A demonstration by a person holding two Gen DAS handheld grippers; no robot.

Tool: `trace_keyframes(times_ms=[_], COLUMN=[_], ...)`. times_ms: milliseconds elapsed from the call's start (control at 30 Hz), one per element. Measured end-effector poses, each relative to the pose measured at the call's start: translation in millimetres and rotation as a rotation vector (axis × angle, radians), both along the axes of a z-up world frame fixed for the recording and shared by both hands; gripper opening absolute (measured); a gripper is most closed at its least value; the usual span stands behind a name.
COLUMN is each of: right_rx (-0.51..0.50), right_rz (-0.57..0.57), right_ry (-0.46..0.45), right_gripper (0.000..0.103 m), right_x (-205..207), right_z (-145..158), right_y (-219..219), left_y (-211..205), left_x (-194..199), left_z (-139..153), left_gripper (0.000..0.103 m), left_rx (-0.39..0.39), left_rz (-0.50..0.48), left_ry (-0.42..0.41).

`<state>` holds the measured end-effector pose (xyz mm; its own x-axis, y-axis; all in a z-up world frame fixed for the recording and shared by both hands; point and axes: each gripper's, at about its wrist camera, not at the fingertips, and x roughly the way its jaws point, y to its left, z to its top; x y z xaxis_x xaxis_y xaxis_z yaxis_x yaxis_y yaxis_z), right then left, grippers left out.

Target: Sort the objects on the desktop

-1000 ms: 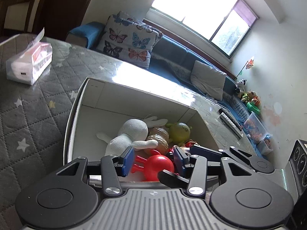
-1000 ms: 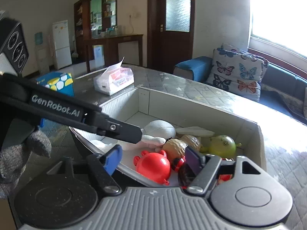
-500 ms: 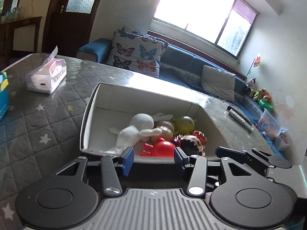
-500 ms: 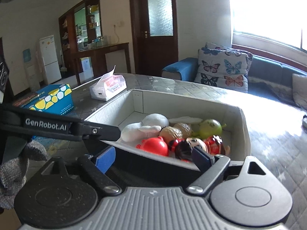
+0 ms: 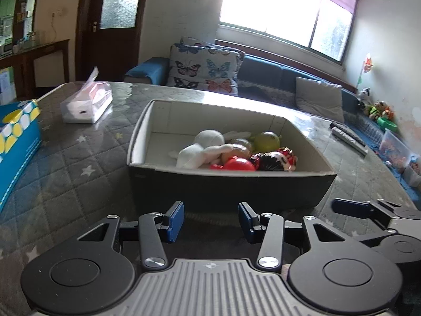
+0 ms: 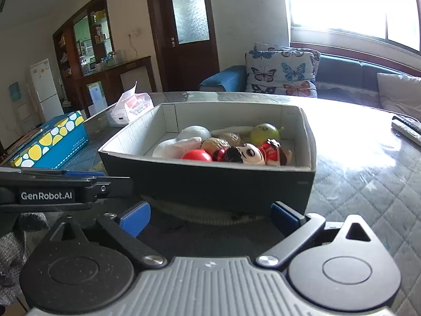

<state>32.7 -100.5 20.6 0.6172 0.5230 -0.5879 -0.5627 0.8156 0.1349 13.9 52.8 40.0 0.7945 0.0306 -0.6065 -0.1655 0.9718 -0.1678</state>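
A dark box [image 5: 231, 184] with a white inside stands on the quilted table. It holds a white plush rabbit [image 5: 202, 147], a red ball toy [image 5: 236, 163], a green round toy [image 5: 267, 141] and a black-haired doll [image 5: 273, 159]. My left gripper [image 5: 210, 222] hangs open just before the box's near wall, with nothing between its blue pads. My right gripper [image 6: 210, 217] is also short of the near wall [image 6: 210, 181]. Its jaws are opening wide and are empty. The doll [image 6: 252, 154] and red toy [image 6: 196, 155] lie inside the box. Each view shows the other gripper at its edge.
A tissue pack [image 5: 86, 102] and a blue box with yellow dots [image 5: 15, 142] sit left of the dark box. Remote controls [image 5: 347, 137] lie at the table's right edge. A blue sofa with a butterfly cushion [image 5: 205, 71] stands behind the table.
Both grippers have drawn back from over the toys to in front of the box. The right jaws have spread much wider. The doll now lies in the box.
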Motion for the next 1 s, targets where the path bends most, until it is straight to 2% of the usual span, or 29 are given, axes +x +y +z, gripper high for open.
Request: trace_keyframes(times_ms=[267,567,1000], right_rx=[0.003,-0.031,-0.014], right_rz=[-0.03,-0.035,-0.05], right_ry=[0.002,-0.044,-0.041], right_gripper=[0.103,0.103,0.103], right_x=[-13.5,-28.9,-33.1], right_z=[-3.3,-7.1,-6.0], right_y=[-2.3,3.1,1.8], left_y=[-3.7,-5.8,-7.4], left_x=[-18.0,-26.9,-31.2], left_z=[-2.2,-8.1,-11.6], left_gripper=[0.048,0.048,0.045], left_rx=[0.036,0.083,0.114], left_rz=[0.033,0.064,0.107], left_ry=[0.012,0.054,0.027])
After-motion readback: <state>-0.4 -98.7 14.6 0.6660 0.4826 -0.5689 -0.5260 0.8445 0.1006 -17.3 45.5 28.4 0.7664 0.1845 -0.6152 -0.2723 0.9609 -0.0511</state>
